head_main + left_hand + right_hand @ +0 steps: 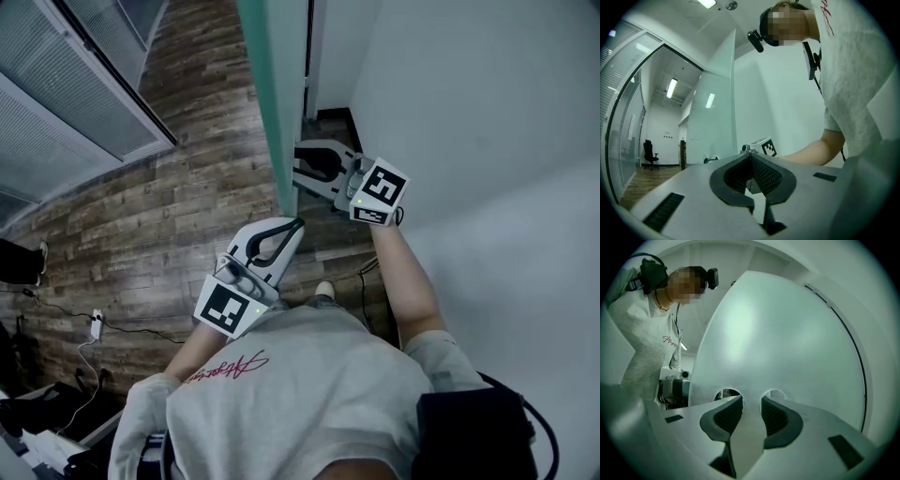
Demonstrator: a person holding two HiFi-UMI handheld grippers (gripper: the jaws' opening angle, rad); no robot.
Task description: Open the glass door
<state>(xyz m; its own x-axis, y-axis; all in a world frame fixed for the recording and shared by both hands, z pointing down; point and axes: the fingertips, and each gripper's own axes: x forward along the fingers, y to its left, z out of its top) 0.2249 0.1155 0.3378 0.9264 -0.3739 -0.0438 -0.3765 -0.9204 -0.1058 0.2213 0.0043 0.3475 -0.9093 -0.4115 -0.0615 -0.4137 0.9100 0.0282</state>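
The frosted glass door (272,94) shows edge-on in the head view as a green strip running up from my grippers. In the right gripper view the door (787,333) fills the picture, with two round holes (727,393) close together. My right gripper (751,401) has one jaw tip at each hole and is shut on the strip of glass between them; from above, this right gripper (298,171) meets the door's right face. My left gripper (298,223) is shut and empty, its tips near the door's lower edge. In its own view the left gripper (749,155) faces the door (712,117).
A white wall (487,112) stands close on the right of the door. Wood-plank floor (187,187) spreads to the left, bounded by a glass partition with blinds (66,84). Cables and a power strip (96,323) lie lower left. An office chair (649,152) stands far down the room.
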